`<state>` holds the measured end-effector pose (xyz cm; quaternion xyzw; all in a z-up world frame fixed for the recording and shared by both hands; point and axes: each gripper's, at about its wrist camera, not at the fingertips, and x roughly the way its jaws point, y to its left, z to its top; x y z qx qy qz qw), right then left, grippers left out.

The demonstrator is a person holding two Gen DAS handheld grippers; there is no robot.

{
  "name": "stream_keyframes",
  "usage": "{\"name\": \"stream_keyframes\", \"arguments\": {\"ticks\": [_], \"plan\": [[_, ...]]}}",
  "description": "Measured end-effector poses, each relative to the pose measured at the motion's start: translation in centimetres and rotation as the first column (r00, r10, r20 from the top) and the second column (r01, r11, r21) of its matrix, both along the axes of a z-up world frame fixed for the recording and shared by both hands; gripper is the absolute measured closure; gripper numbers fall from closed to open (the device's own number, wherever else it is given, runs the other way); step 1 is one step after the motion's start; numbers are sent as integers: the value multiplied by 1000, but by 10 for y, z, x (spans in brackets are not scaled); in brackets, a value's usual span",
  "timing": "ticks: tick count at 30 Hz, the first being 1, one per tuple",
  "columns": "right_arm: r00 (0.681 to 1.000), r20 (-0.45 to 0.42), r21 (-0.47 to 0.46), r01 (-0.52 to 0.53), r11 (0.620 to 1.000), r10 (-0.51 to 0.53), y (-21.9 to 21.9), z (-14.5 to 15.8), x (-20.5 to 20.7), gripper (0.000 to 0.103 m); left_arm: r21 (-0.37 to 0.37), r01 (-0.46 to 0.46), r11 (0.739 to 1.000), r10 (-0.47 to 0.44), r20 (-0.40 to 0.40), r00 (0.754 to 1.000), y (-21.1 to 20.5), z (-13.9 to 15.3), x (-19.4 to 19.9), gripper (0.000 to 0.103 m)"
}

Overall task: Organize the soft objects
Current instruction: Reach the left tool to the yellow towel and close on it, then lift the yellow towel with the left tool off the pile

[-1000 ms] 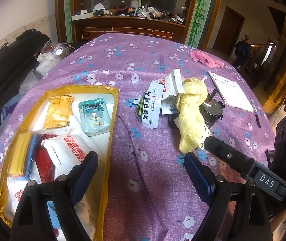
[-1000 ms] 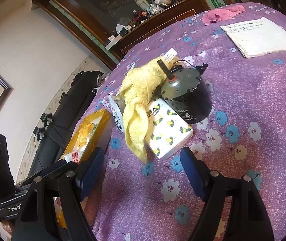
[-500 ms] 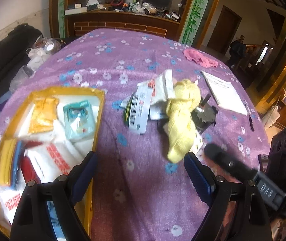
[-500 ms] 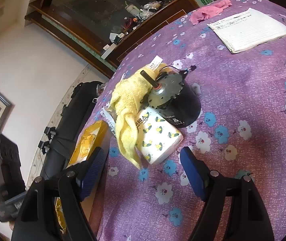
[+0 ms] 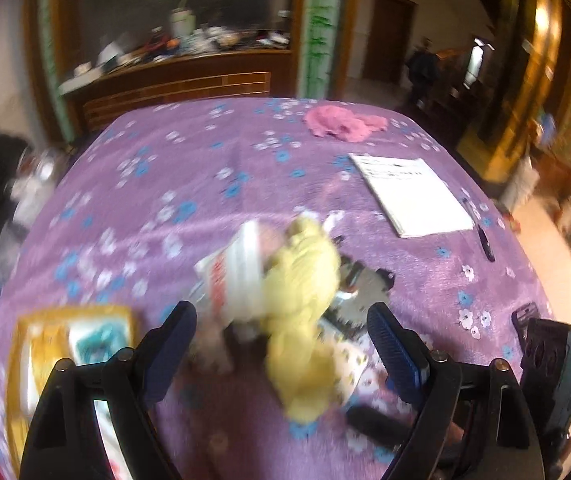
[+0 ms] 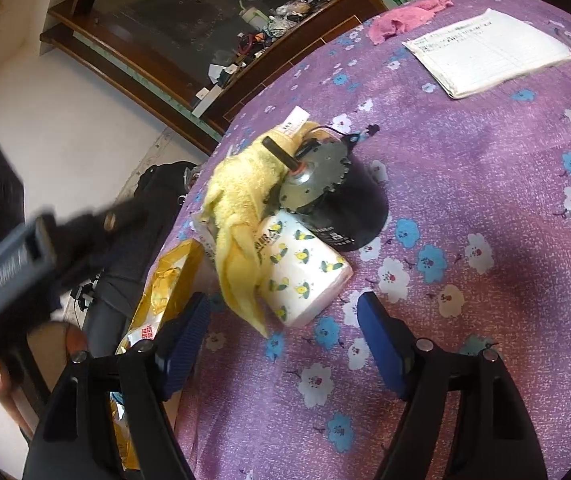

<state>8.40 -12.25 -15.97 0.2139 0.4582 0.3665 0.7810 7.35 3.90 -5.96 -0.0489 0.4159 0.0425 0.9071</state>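
While your left gripper [image 5: 281, 344] is blurred in its own view, its blue-padded jaws stand wide and are closing a little, with nothing pressed between them; the yellow towel [image 5: 305, 300] lies on the table just beyond the gap. At the far left of that view sits the gold-rimmed tray [image 5: 25, 332] with packets in it, a teal one [image 5: 99, 342] among them. Next come white medicine packets [image 5: 241, 272] with red print, partly under the towel. To the towel's right you have the dark geared motor [image 5: 361, 284], then a white notebook [image 5: 413, 196] with a pen [image 5: 485, 242] beside it, and a pink cloth [image 5: 341, 122] at the table's far edge.

Your right gripper [image 6: 281, 328] also shows wide jaws, closing slightly and empty. From the left of its view, your other tool [image 6: 17, 256] crosses as a dark blur; the gold tray's corner [image 6: 165, 276] follows. Straight ahead, the towel [image 6: 241, 204] drapes over a tissue pack with a lemon print [image 6: 305, 272] and leans against the motor [image 6: 317, 184], whose shaft pokes up through the towel's folds. All of it rests on the purple flowered tablecloth [image 6: 485, 208].
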Motion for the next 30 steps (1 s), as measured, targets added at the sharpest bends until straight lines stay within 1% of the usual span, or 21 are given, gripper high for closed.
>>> {"name": "stream_keyframes", "arguments": {"ticks": [2,6,8,10,11,12,15,18,21,24,27,30], "plan": [[1000,-13,-7,20,1000,-20,-3,-2,2,33,23,30,999,-30,0,1000,-8,-2,12,19],[998,-57,-2,35,999,-35,-7,-10,7,34,114,62,992,-59,-28,998,-23,-13,33,34],[998,-53,-12,41,999,-42,-7,-9,7,34,155,76,985,-68,-54,996,-28,-24,43,37],[998,-40,-16,44,999,-44,-7,-7,5,34,157,80,984,-66,-90,994,-26,-33,47,47],[998,-36,-19,42,999,-43,-6,-6,5,34,176,65,982,-49,-89,995,-24,-35,47,53],[999,-35,-21,41,999,-41,-6,-6,5,34,181,61,982,-45,-89,995,-22,-38,46,54],[999,-34,-20,38,999,-39,-6,-6,4,34,126,39,991,-29,-83,996,-13,-35,40,56],[999,-34,-20,39,999,-40,-6,-6,4,34,65,-3,998,6,-38,999,-1,-23,23,56],[999,-33,-19,34,999,-34,-5,-6,4,34,-29,-20,999,20,1,1000,9,-10,1,56],[999,-26,-22,21,1000,-21,-2,-5,2,34,-139,-36,990,37,4,999,18,-6,-23,56],[1000,-20,-29,0,1000,-1,2,-5,1,34,-178,-50,983,54,17,998,22,-4,-48,56],[1000,-13,-44,-19,999,18,7,-4,-1,34,-221,-89,971,102,47,994,31,-4,-77,56]]}}
